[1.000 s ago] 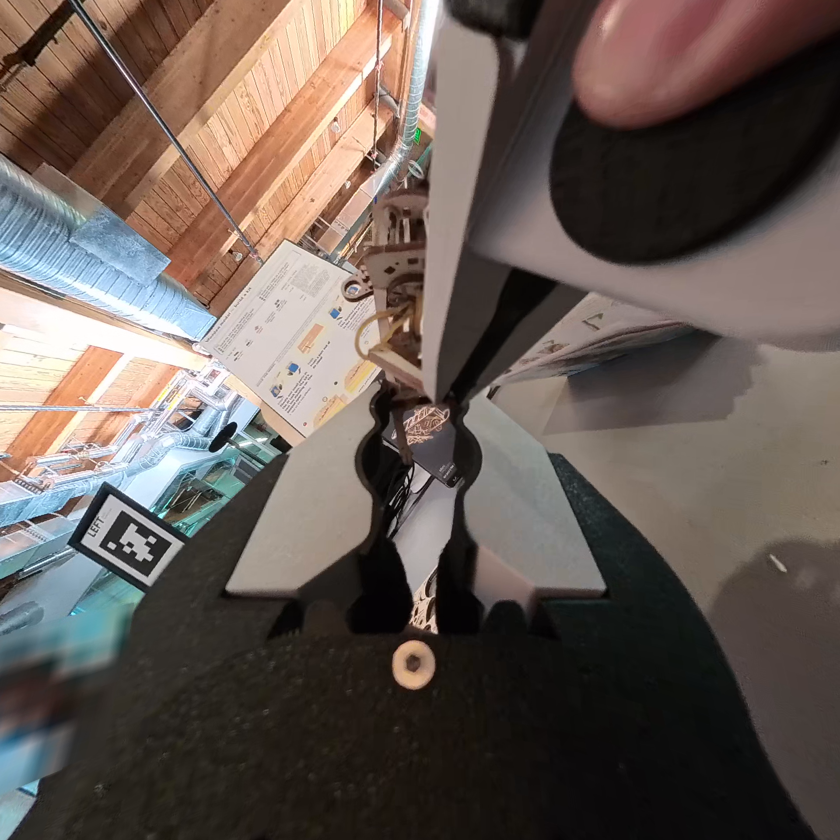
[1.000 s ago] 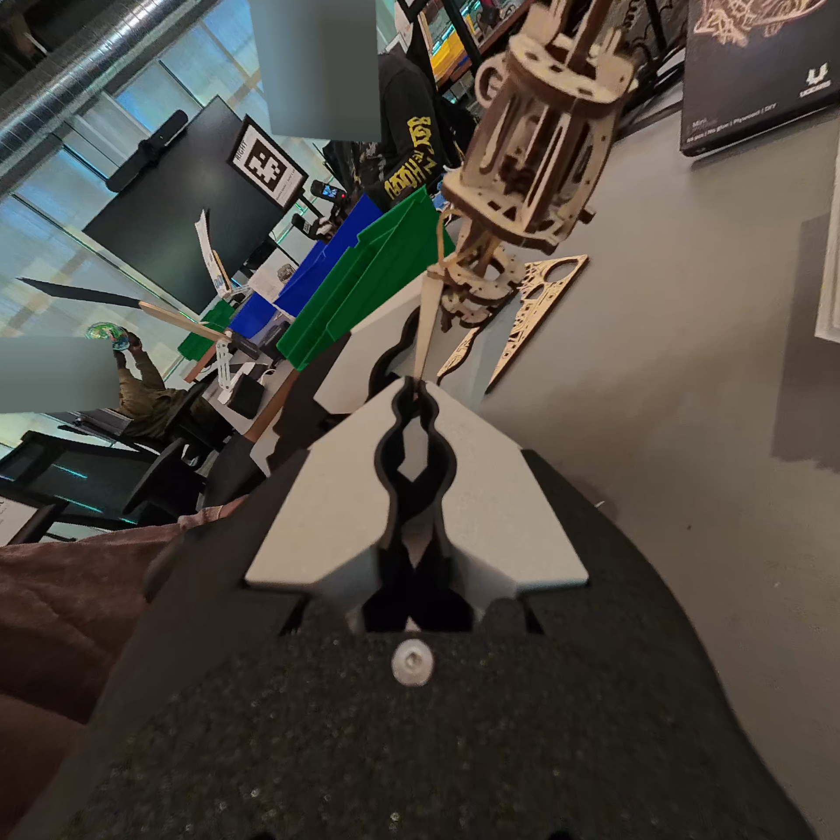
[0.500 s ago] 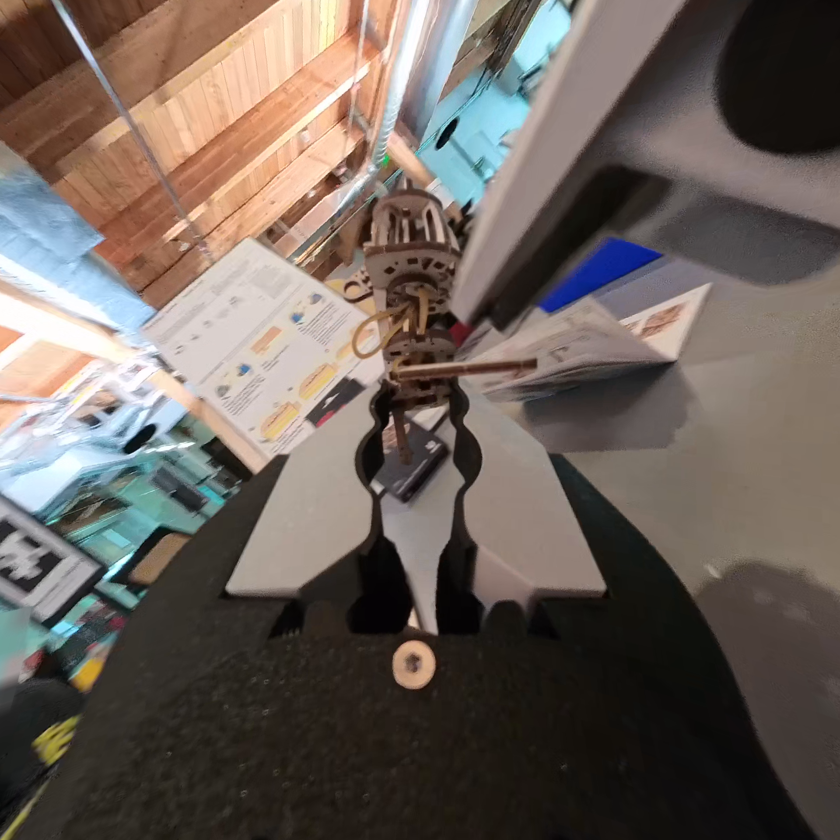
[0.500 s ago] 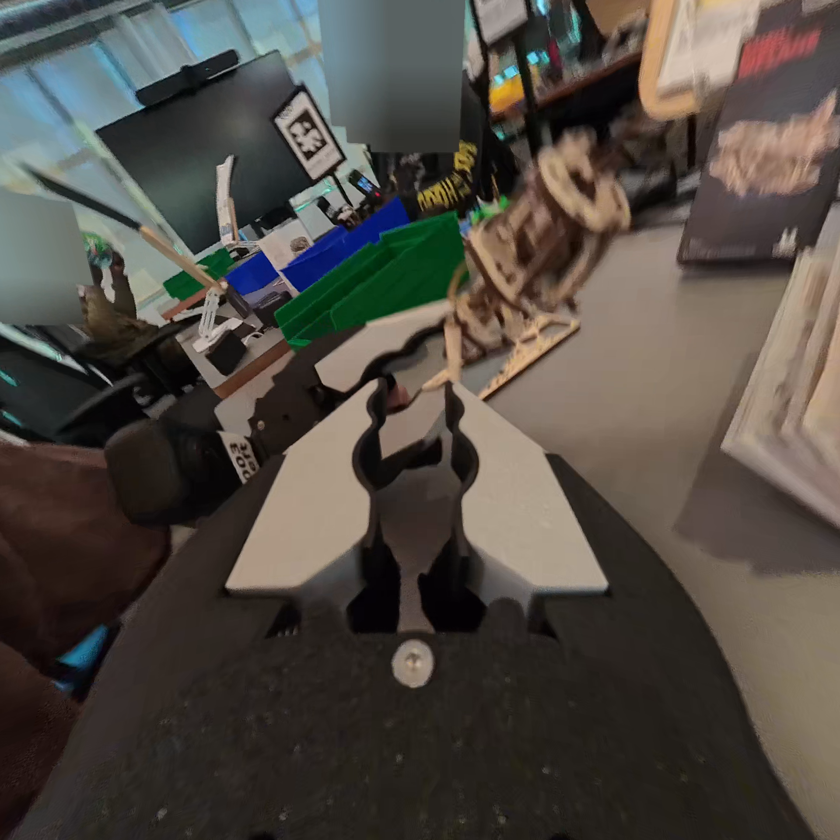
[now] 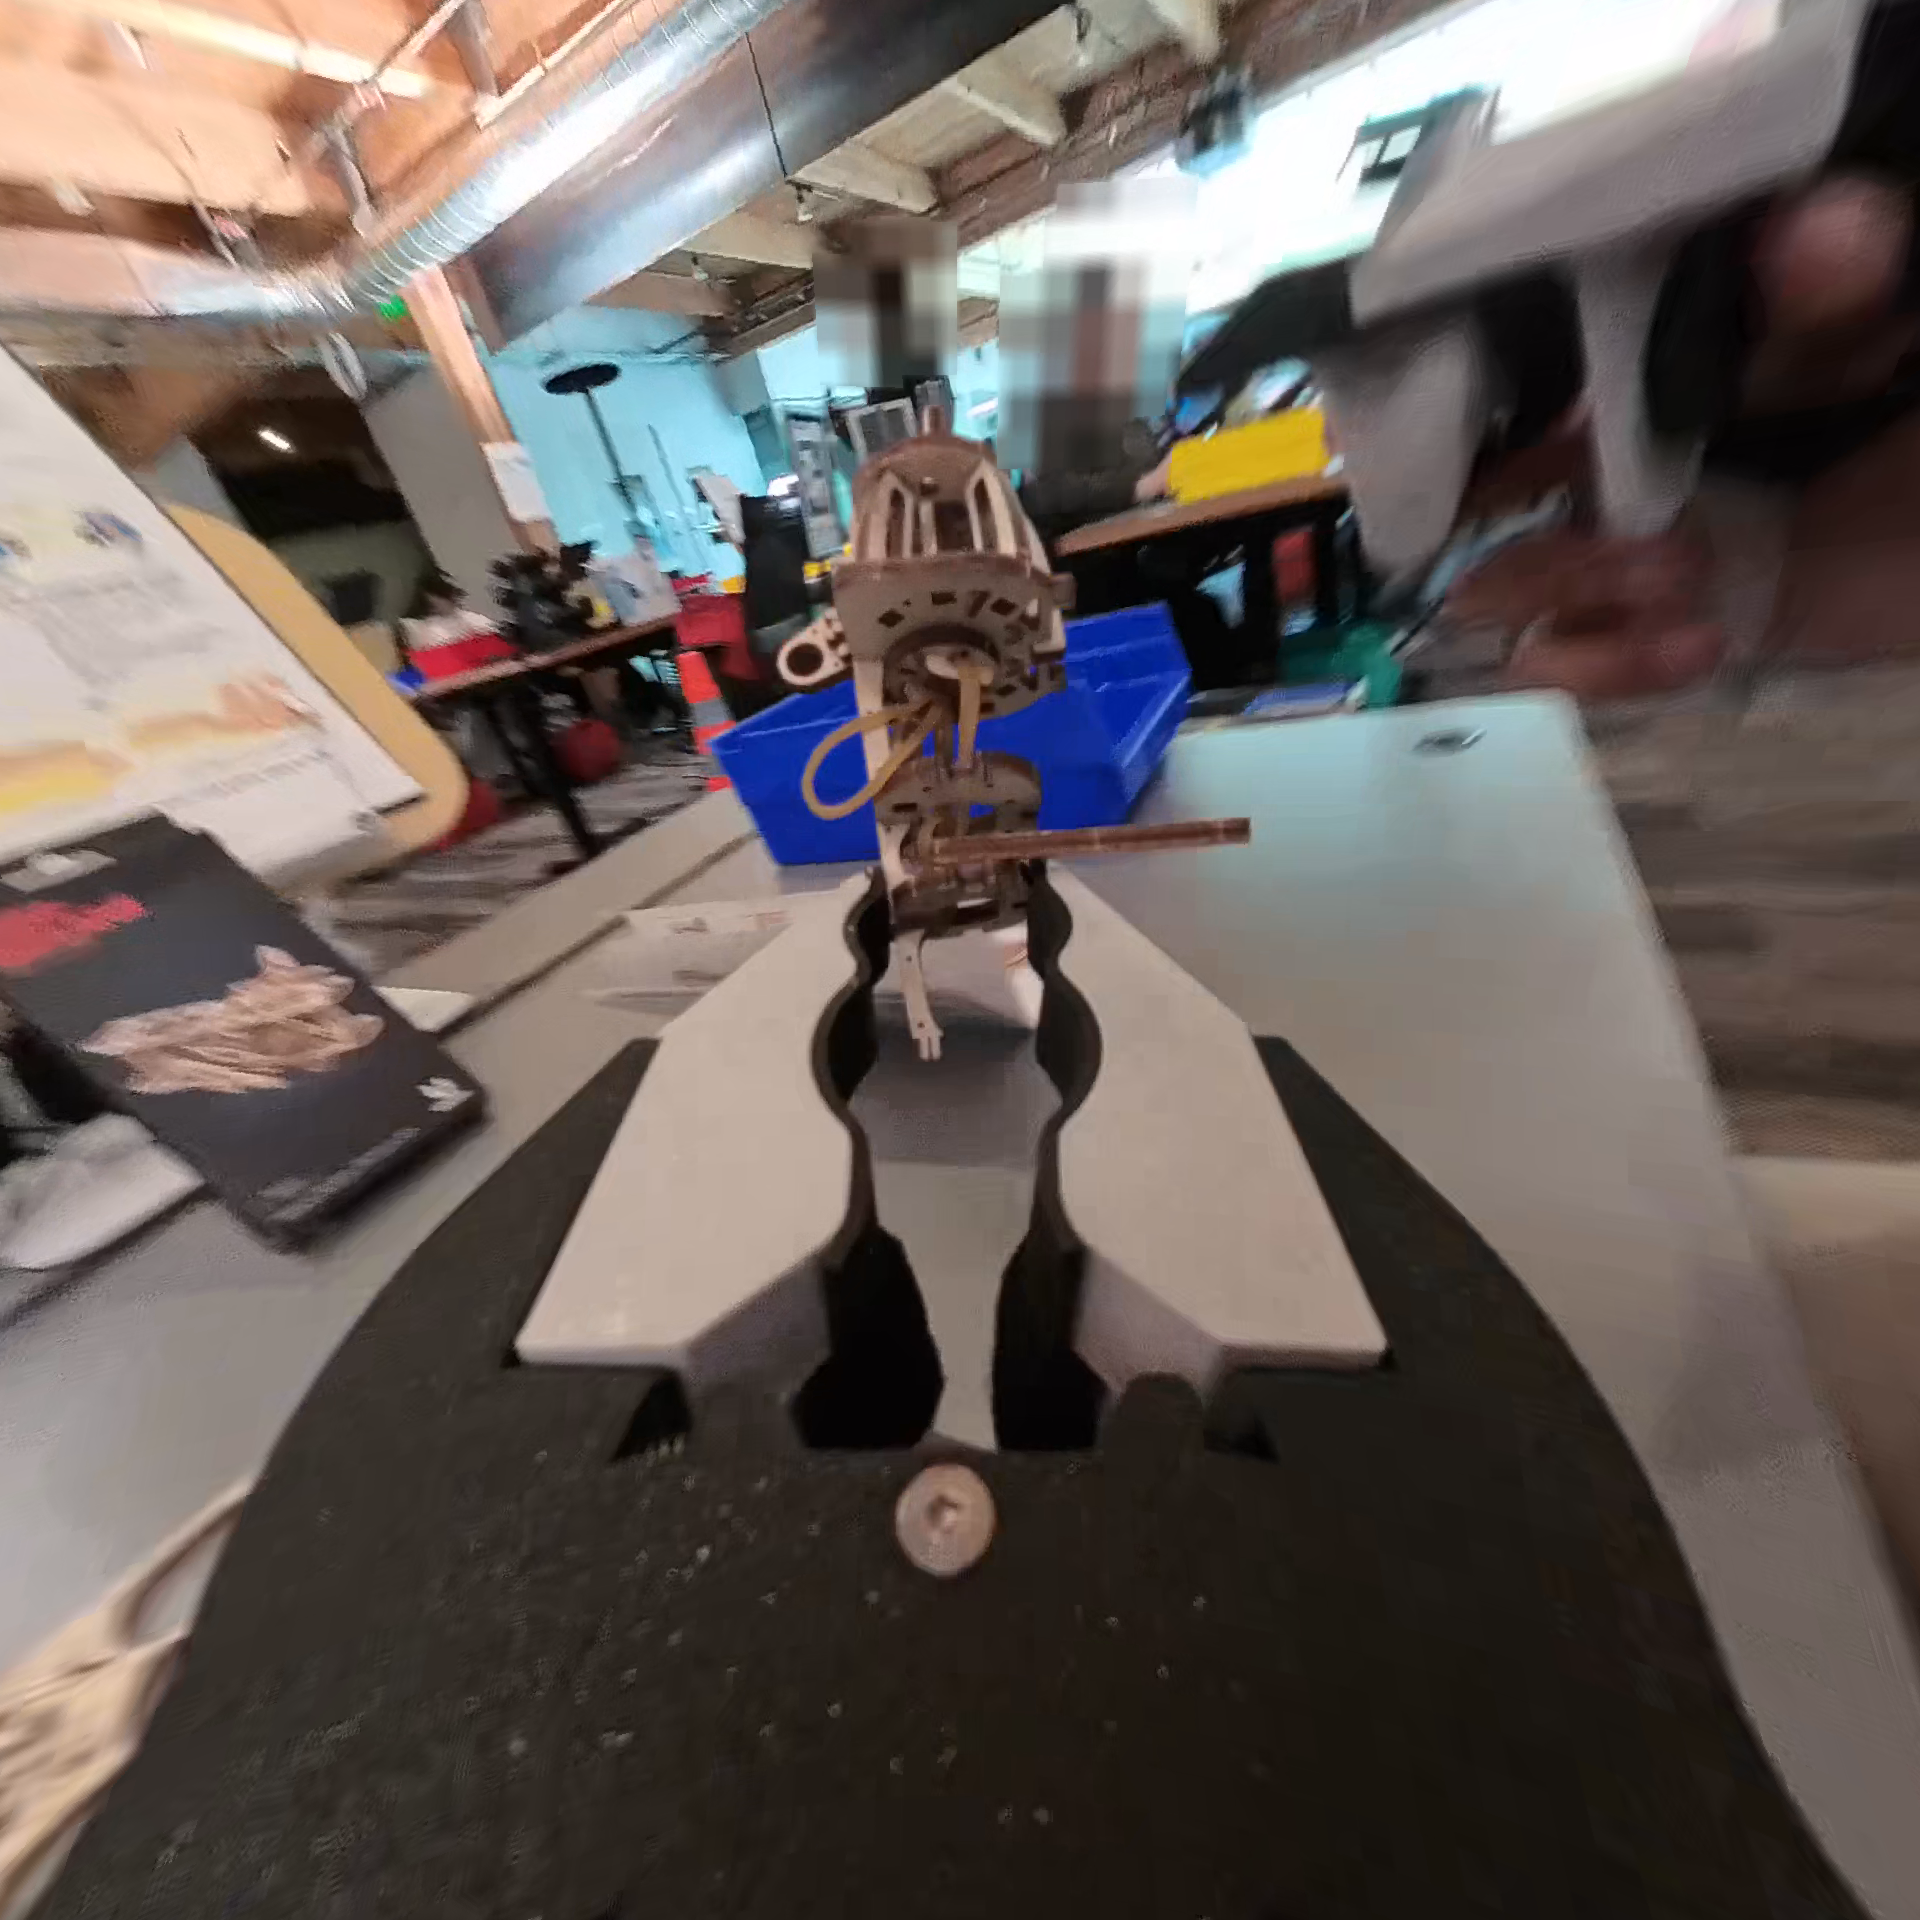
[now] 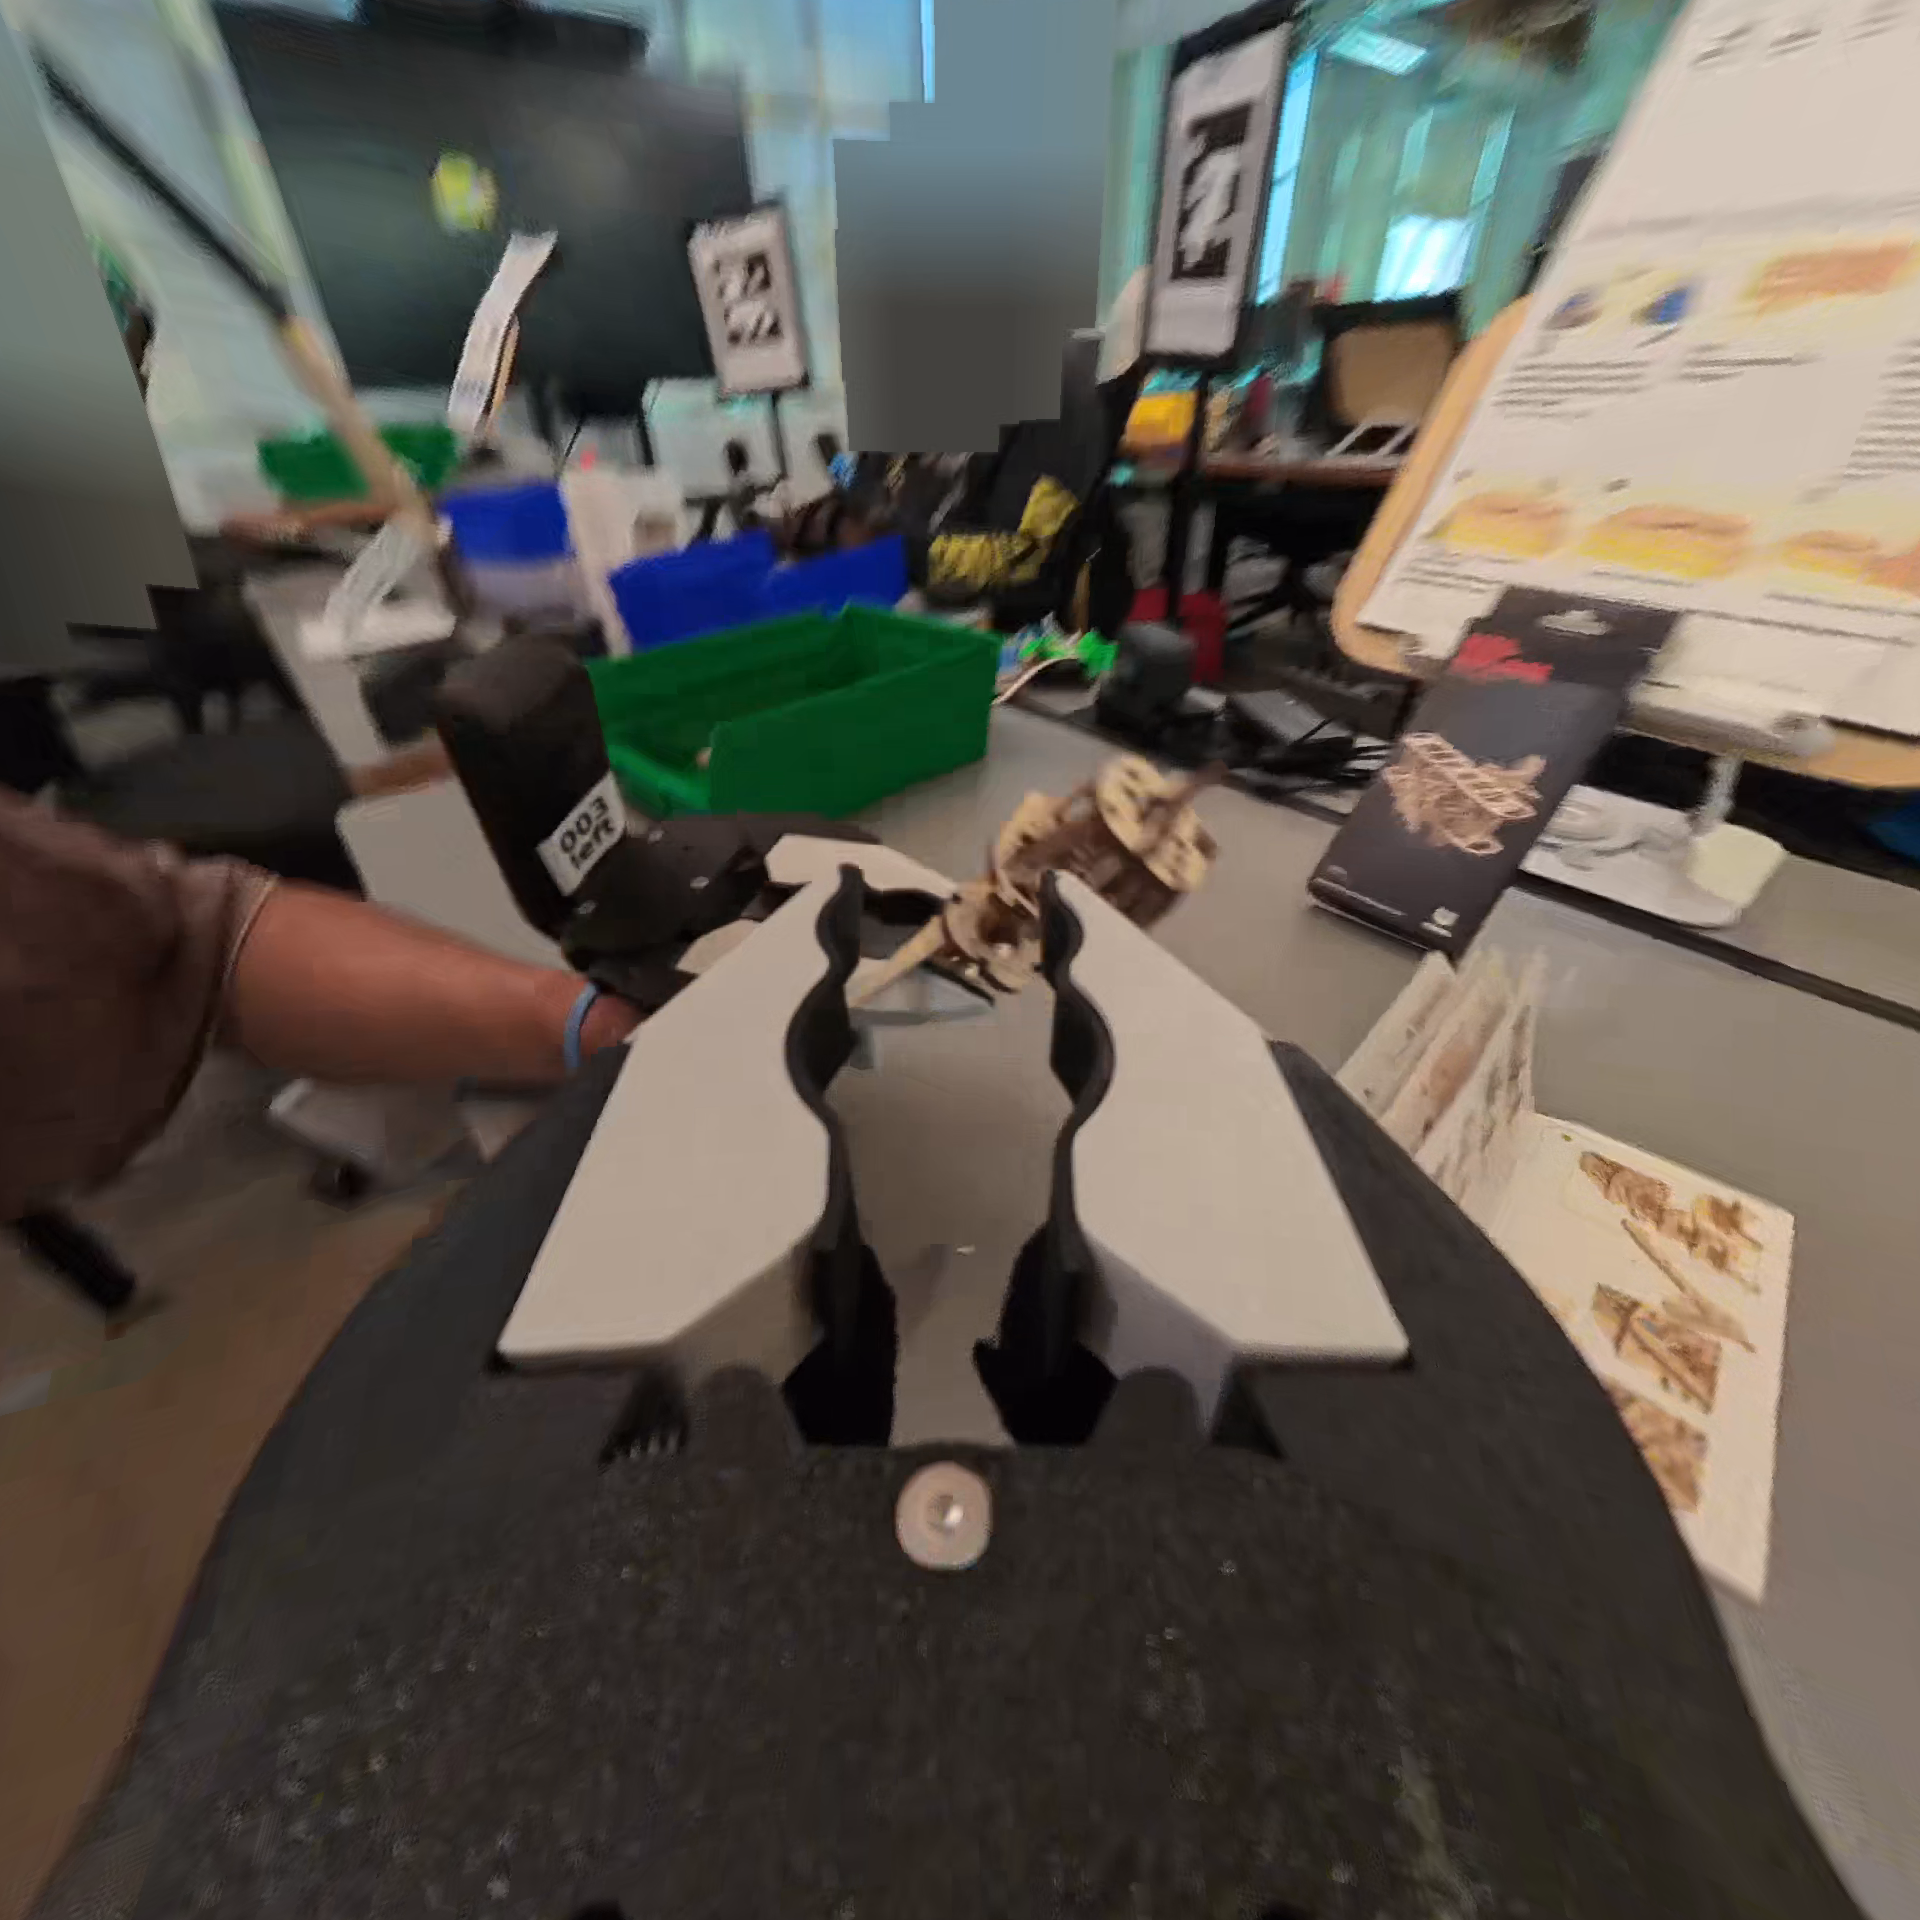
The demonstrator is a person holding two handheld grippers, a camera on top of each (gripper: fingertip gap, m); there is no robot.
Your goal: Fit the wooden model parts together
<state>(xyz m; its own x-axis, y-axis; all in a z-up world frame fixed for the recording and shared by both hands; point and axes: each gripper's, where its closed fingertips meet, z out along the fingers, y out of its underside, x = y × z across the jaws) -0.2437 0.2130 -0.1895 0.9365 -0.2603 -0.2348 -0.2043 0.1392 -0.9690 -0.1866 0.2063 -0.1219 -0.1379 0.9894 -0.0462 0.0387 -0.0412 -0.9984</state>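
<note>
1. The left gripper (image 5: 954, 935) has its pale grey fingers (image 5: 748, 1122), lined on the inside with wavy black pads, pinching the lower end of the wooden model (image 5: 940, 665) at the tips, with a wide gap behind the tips.
2. The right gripper (image 6: 948, 904) stands open and bare, its jaws well apart. In its own view it sits just short of the model, whose lower end shows between the tips, though whether they touch cannot be told.
3. The model is laser-cut plywood, light tan with darker burnt edges. It has a ribbed, cage-like barrel on top and pierced round discs stacked below.
4. A tan rubber band (image 5: 883, 758) loops out from its middle to the left.
5. A thin brown wooden rod (image 5: 1091, 836) sticks out sideways to the right from its lower part.
6. A slim curved wooden strip (image 5: 920, 987) hangs down between the left gripper's fingertips.
7. In the right wrist view the model (image 6: 1101, 862) leans tilted above the smooth grey table (image 6: 1299, 997), held up off it near the table's middle.
8. A black flat box (image 6: 1465, 810) stands propped toward the far edge.
9. A printed paper booklet (image 6: 1621, 1278) lies at the right edge.
10. A green plastic bin (image 6: 821, 717) sits at the far left edge.
11. A blue bin (image 5: 1101, 748) shows behind the model in the left wrist view.
</note>
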